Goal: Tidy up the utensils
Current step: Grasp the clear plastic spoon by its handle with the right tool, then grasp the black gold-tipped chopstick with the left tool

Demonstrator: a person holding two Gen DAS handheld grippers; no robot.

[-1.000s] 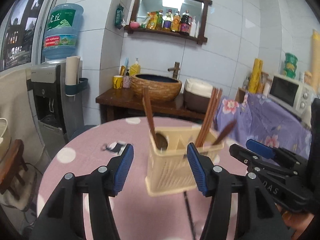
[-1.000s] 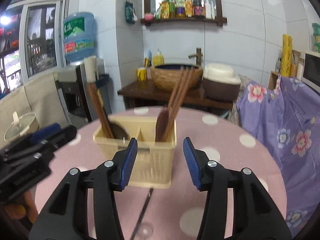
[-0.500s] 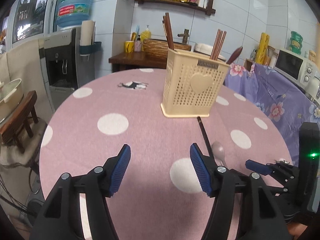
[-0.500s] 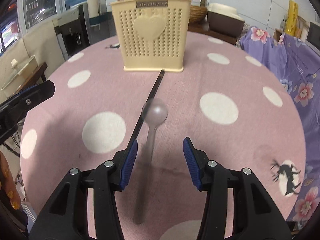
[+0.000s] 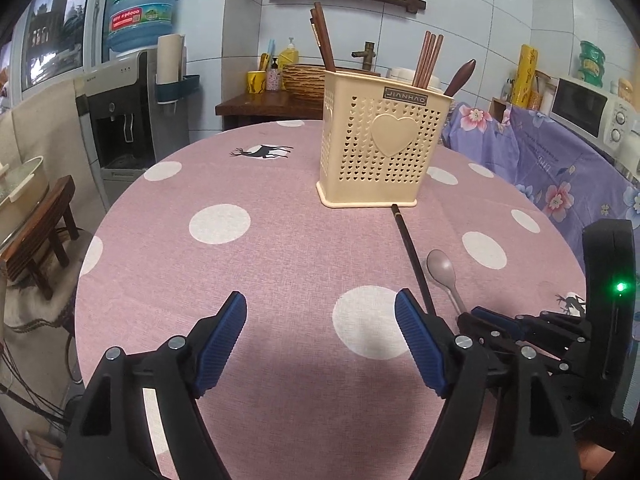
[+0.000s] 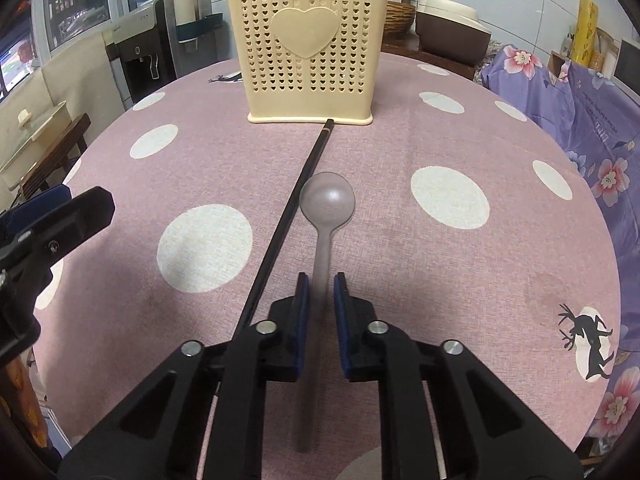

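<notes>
A cream utensil basket (image 5: 380, 148) with a heart on its front stands on the pink dotted table and holds brown chopsticks (image 5: 428, 58) and a wooden spoon. It also shows in the right wrist view (image 6: 308, 48). A grey spoon (image 6: 326, 216) and a black chopstick (image 6: 288, 212) lie in front of it, also in the left wrist view: spoon (image 5: 442, 274), chopstick (image 5: 412, 256). My right gripper (image 6: 321, 292) has closed on the grey spoon's handle. My left gripper (image 5: 320, 320) is open and empty above the table, left of the spoon.
The round table (image 5: 240, 264) ends near both grippers. A purple floral cloth (image 5: 560, 172) covers furniture at right, with a microwave (image 5: 592, 108) on it. A water dispenser (image 5: 128, 108) and a wooden stool (image 5: 36, 232) stand at left.
Both grippers dropped from above the basket down to table level in front of it. The right gripper's jaws closed around the grey spoon's handle.
</notes>
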